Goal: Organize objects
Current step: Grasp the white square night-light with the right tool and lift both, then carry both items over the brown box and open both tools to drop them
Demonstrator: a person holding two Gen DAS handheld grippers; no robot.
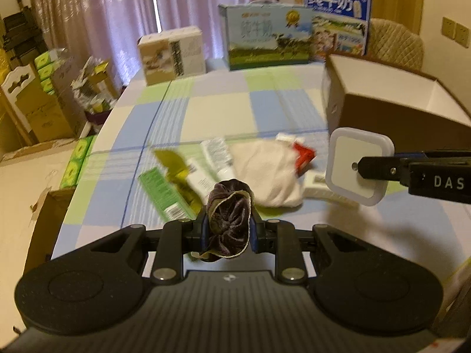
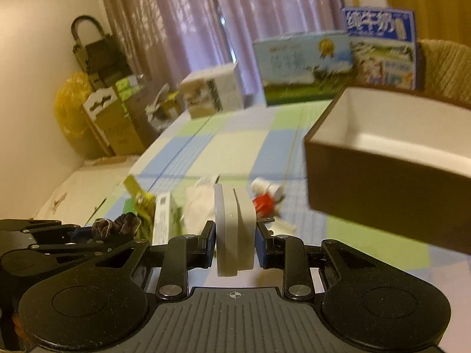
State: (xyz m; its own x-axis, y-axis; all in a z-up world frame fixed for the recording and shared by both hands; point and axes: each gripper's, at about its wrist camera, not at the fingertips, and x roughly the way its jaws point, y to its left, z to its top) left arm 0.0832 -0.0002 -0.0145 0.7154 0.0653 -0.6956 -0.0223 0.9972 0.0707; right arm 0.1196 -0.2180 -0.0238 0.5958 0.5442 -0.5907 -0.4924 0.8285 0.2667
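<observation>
Left gripper (image 1: pixel 229 229) clamped on a scrunchie (image 1: pixel 229 220): dark purple velvet, gathered folds, pale edge, ring face toward the camera, held above the table (image 1: pixel 223 108). Right gripper (image 2: pixel 235 242) clamped on a night light (image 2: pixel 234 229): white plastic, square with rounded corners, held edge-on and upright, flat faces against the pads. Open box (image 2: pixel 382 158), brown outside and white inside, sits just right of it. Remaining pile lies on the checked cloth: towel (image 1: pixel 268 170), tubes (image 1: pixel 217 156), green carton (image 1: pixel 164 194).

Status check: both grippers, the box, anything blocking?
Left gripper shut on scrunchie. Right gripper shut on white square device. Brown box open, looks empty. Path clear.
</observation>
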